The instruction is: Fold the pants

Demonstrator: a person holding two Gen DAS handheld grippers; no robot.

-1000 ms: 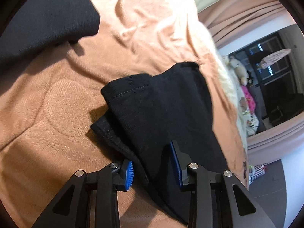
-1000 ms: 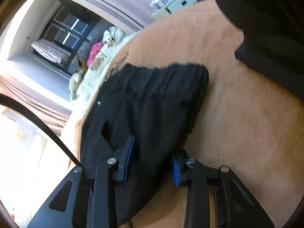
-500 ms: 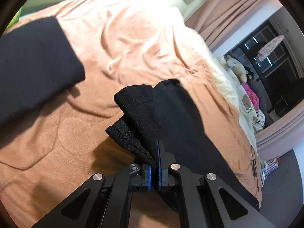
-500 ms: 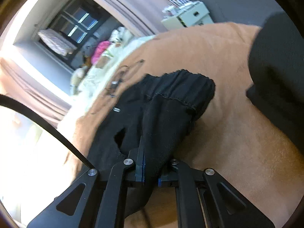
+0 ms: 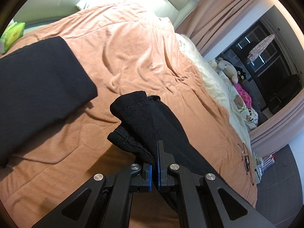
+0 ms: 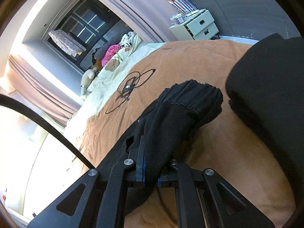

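Pants [image 5: 144, 121], black w/ stitched hems, hang bunched & lifted off the orange bedspread [image 5: 133, 57]. We pinch hem end w/ left gripper [image 5: 154, 172], pads pressed together on fabric; right gripper [image 6: 151, 172] clamps ribbed waistband end [image 6: 190, 102], pads closed on thick fold. Long axis runs away from each gripper, then trails down onto bedspread. Another dark garment [image 5: 38, 87] lies beside. Black cable [image 6: 133, 83] near bedspread edge.

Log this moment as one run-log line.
task: fold pants | left hand-held gripper: shut on black pants hem | right hand-held gripper: shut on black pants | pants: both ends raised above orange blanket | fold: not yet done
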